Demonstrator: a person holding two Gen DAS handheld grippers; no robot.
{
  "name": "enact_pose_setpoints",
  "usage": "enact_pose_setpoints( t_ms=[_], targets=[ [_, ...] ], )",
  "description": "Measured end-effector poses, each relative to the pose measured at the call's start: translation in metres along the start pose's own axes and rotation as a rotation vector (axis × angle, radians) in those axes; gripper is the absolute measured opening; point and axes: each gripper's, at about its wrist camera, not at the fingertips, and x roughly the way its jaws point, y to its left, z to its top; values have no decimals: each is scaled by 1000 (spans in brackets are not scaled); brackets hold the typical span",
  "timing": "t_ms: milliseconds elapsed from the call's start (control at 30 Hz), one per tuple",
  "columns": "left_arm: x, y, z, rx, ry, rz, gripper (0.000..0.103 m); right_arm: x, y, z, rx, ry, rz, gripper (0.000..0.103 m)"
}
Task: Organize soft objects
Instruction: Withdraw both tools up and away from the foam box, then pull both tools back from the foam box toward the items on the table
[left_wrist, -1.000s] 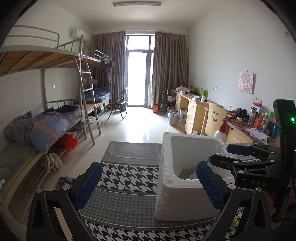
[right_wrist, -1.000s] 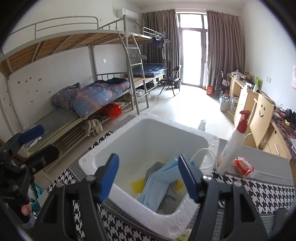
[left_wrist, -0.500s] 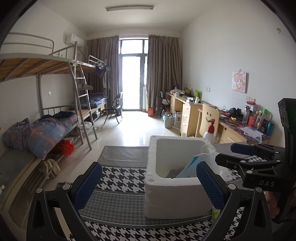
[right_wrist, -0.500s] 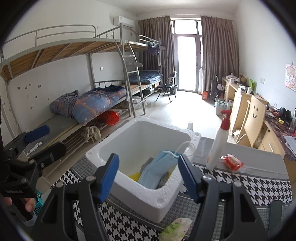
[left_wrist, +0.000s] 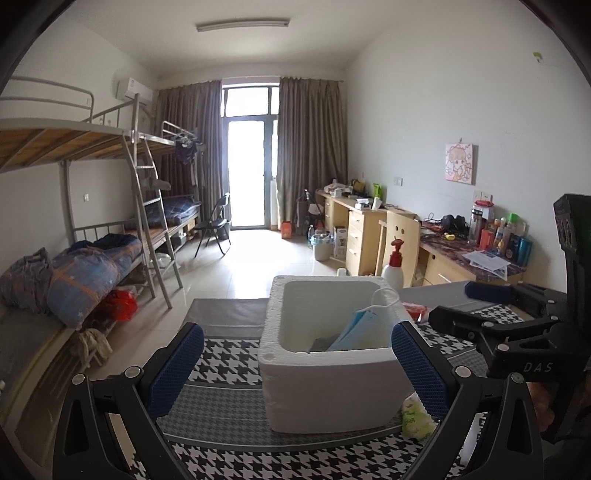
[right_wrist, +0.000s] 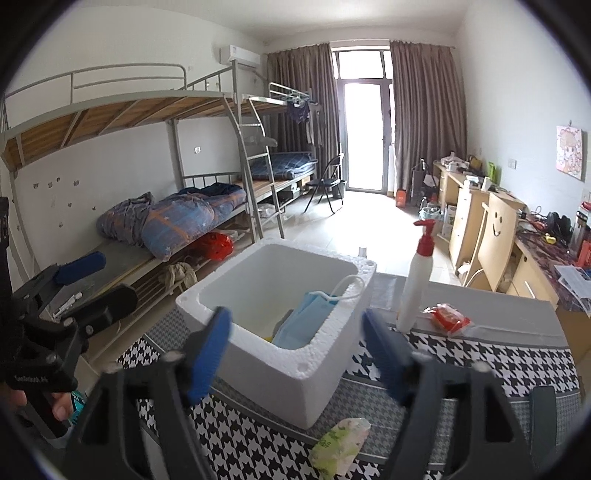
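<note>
We see a pale blue face mask (right_wrist: 308, 325) lying crumpled inside the white foam box (right_wrist: 295, 373), leaning on the box's right wall with its long side slanting upward and a white ear loop draped over the rim. The box stands on the houndstooth-covered worktop (right_wrist: 498, 358). A green tissue pack (right_wrist: 341, 441) lies just in front of it. Our right tongs (right_wrist: 295, 354) have just been spreading and stand released, nothing between them. Our left tongs (left_wrist: 295, 365) also stand wide apart, gripping nothing, angled slightly downward toward the box.
</note>
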Motion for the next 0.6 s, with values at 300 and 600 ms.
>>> enact_pose_setpoints(
  t_ms=[300,600],
  targets=[
    [-7,-10,1,9,-20,-20,102,-15,-4,0,5,-45,-26,93],
    [-15,-17,-1,13,-37,-62,102,-29,-10,-8,19,-64,-39,93]
  ],
)
